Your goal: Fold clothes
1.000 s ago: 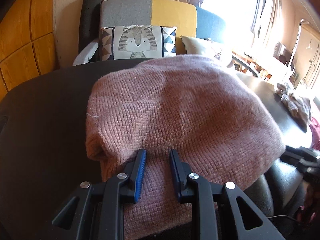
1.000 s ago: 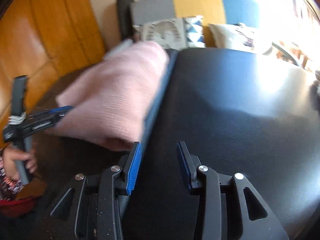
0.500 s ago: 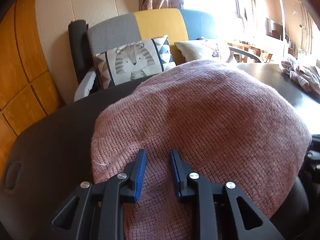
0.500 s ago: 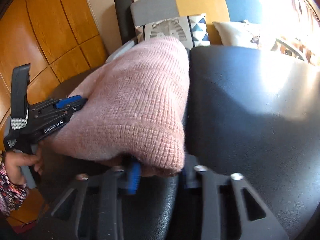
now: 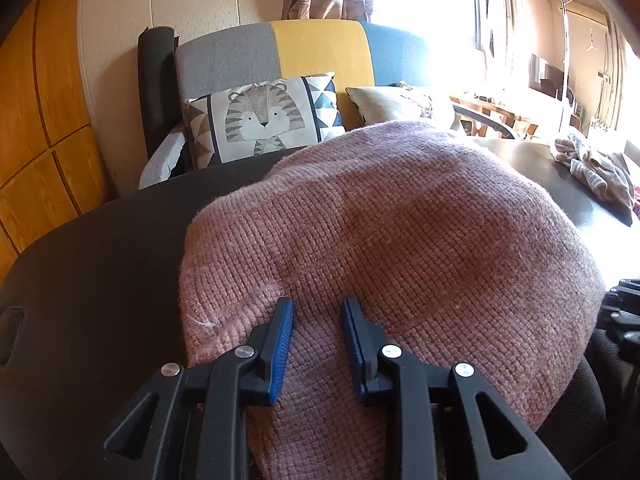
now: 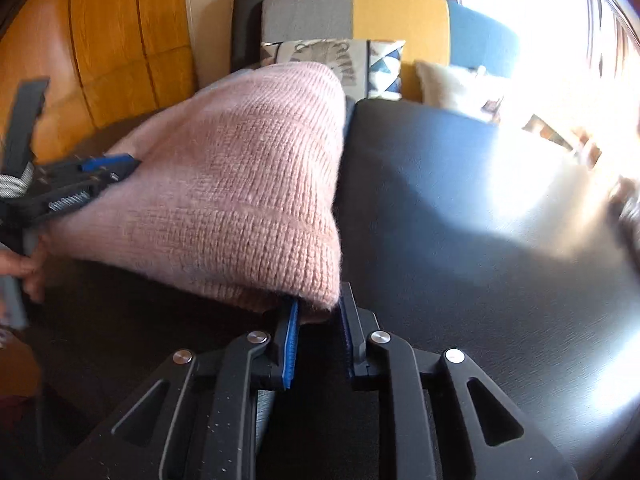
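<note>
The folded pink knitted sweater (image 5: 400,248) is laid on the dark leather-look table (image 6: 460,208). Its near corner is being closed upon by the downward-angled right tongs (image 6: 318,314). The left tongs (image 5: 316,320), also angled downward, are opening slightly over its edge, knit between the pads, grip unclear.

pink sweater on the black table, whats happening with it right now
A person is folding the pink knitted sweater on the black table, with a hand-held claw in each hand. The left claw sits at the sweater's near edge with knit between its fingers, and its jaws are opening. The right claw is at the sweater's right-hand corner, its jaws closing with that corner between them. A second crumpled garment lies further along the table, untouched.
</note>
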